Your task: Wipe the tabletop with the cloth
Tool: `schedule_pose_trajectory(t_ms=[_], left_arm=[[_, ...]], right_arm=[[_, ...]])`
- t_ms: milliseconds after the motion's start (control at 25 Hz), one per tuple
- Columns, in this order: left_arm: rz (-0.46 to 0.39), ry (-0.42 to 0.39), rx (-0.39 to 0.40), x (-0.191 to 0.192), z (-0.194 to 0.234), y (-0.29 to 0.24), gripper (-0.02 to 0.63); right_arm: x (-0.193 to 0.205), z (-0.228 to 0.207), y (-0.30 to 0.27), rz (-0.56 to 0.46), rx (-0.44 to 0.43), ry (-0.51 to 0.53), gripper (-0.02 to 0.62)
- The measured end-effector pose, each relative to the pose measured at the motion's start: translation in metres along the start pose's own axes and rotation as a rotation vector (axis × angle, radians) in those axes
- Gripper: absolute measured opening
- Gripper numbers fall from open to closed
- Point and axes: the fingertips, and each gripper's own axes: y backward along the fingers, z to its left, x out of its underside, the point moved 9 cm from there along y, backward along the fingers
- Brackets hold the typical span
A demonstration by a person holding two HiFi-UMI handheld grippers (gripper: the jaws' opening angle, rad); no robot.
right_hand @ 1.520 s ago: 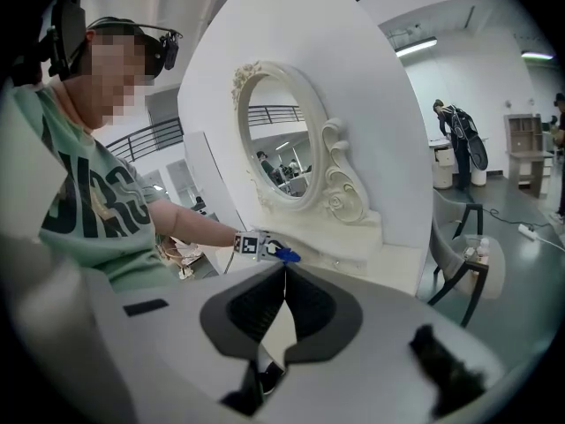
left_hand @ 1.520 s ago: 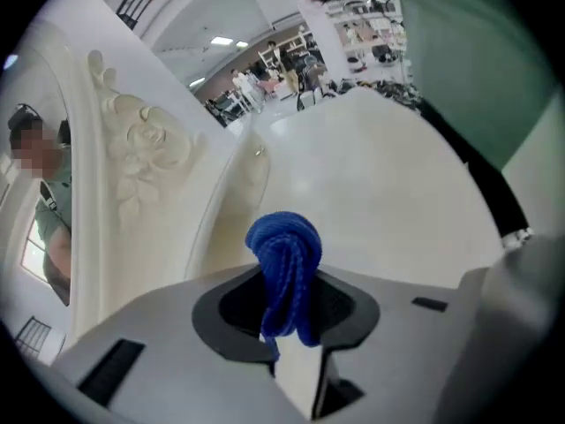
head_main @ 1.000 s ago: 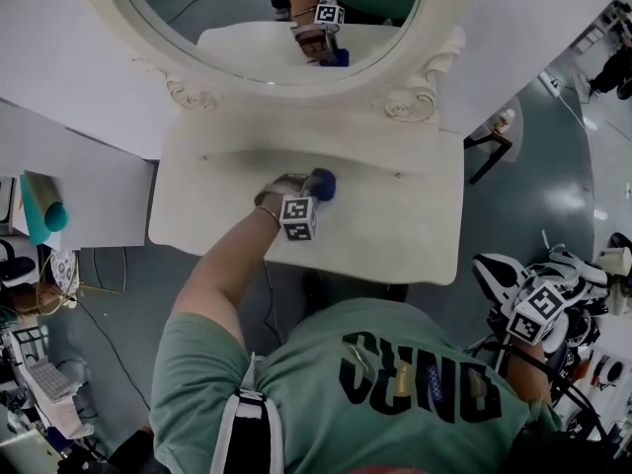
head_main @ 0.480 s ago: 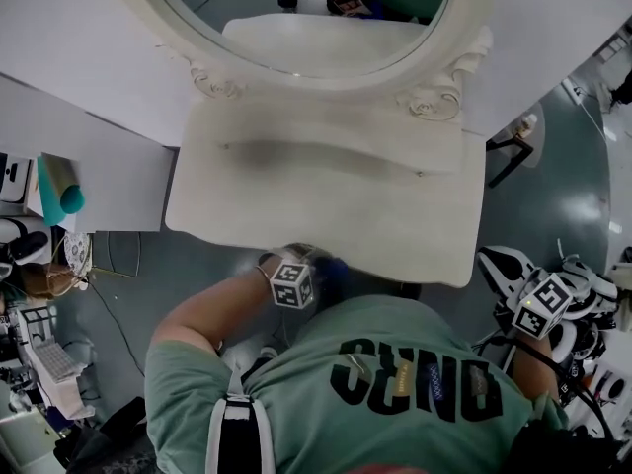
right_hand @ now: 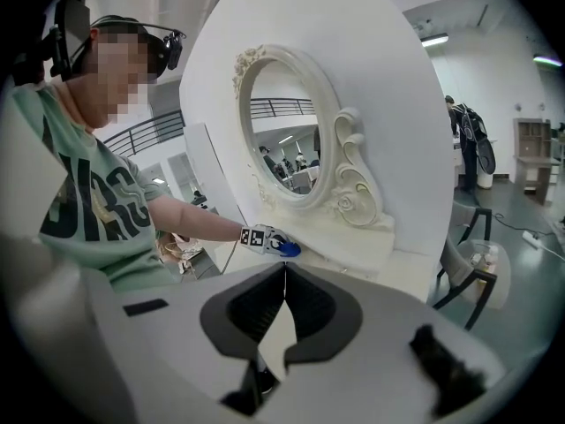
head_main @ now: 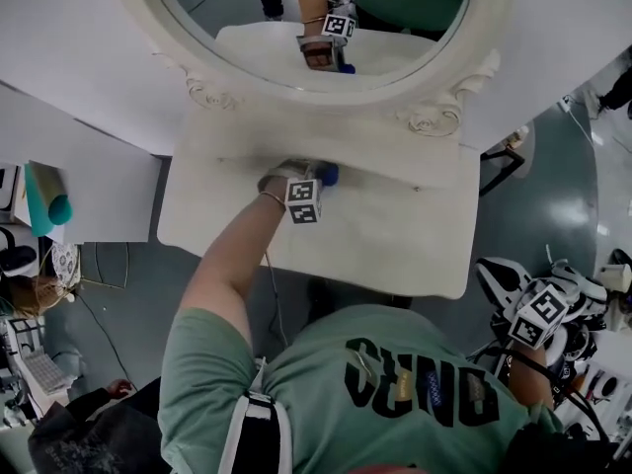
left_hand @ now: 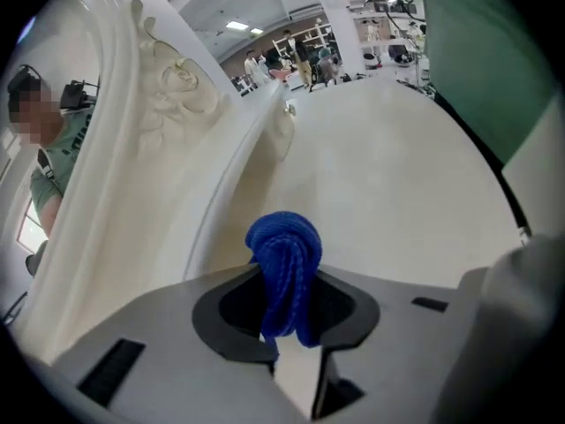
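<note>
A bunched blue cloth (left_hand: 284, 268) is clamped in my left gripper (left_hand: 291, 321), which is shut on it. In the head view that left gripper (head_main: 314, 180) presses the cloth (head_main: 328, 174) on the cream tabletop (head_main: 395, 235) near its back edge, just under the mirror frame. My right gripper (head_main: 538, 314) hangs off the table's right side, low by the person's hip. Its jaws (right_hand: 284, 325) are shut with nothing between them. From the right gripper view the cloth (right_hand: 288, 248) shows far off on the table.
An oval mirror (head_main: 316, 18) in a carved cream frame stands at the table's back, against a white wall. A dark chair (head_main: 499, 151) stands to the right. Cluttered desks (head_main: 30, 235) lie at the left. Grey floor surrounds the table.
My left gripper, which was pulled back off the table's front edge half a second ago, has swung forward with the cloth to the back of the tabletop. The right gripper has barely moved.
</note>
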Motion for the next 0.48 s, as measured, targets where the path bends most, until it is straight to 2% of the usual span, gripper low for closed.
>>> schedule_pose_trajectory(t_ms=[160,240,320,480], left_arm=[[-0.042,0.057,0.019,0.001,0.001,-0.003,0.104],[-0.057,0.03,0.04,-0.005,-0.007,0.003,0.103],[-0.081,-0.018,0.102,-0.009,-0.037,0.016,0.103],[-0.172,-0.069,0.281,-0.007,-0.134,0.061,0.103]], right_arm=[[-0.004,-0.004,-0.003,0.001,0.014,-0.014,0.012],[-0.008,-0.004,-0.008,0.001,0.01,-0.011,0.012],[-0.011,0.0,-0.014,-0.002,0.0,-0.003,0.012],[-0.016,0.006,-0.024,-0.01,-0.021,0.013,0.012]])
